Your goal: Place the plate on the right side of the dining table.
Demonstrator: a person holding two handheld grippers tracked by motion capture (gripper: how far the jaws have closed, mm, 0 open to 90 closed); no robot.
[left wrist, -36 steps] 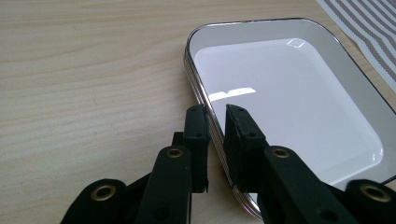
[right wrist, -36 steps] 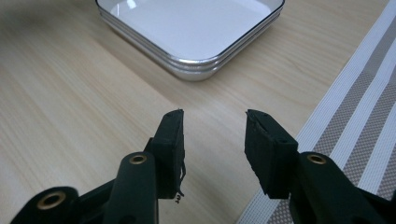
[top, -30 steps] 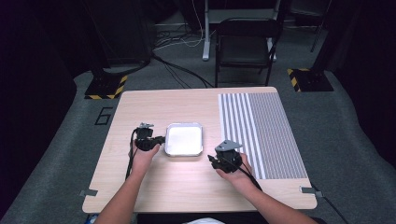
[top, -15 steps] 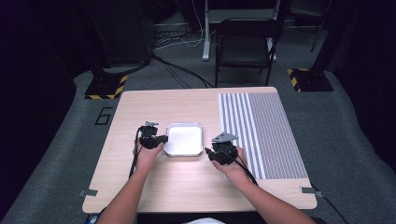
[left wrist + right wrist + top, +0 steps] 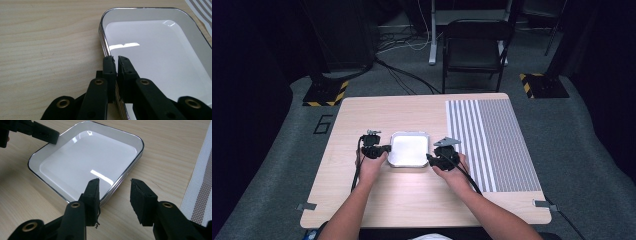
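Left gripper [image 5: 116, 60] pinches the white tray's [image 5: 160, 65] rim; right gripper [image 5: 113, 186], released, straddles the opposite rim.

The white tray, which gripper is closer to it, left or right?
Left. The left gripper is shut on the white tray rim, touching it. The right gripper is open with its jaws either side of the opposite rim, not yet closed on it.
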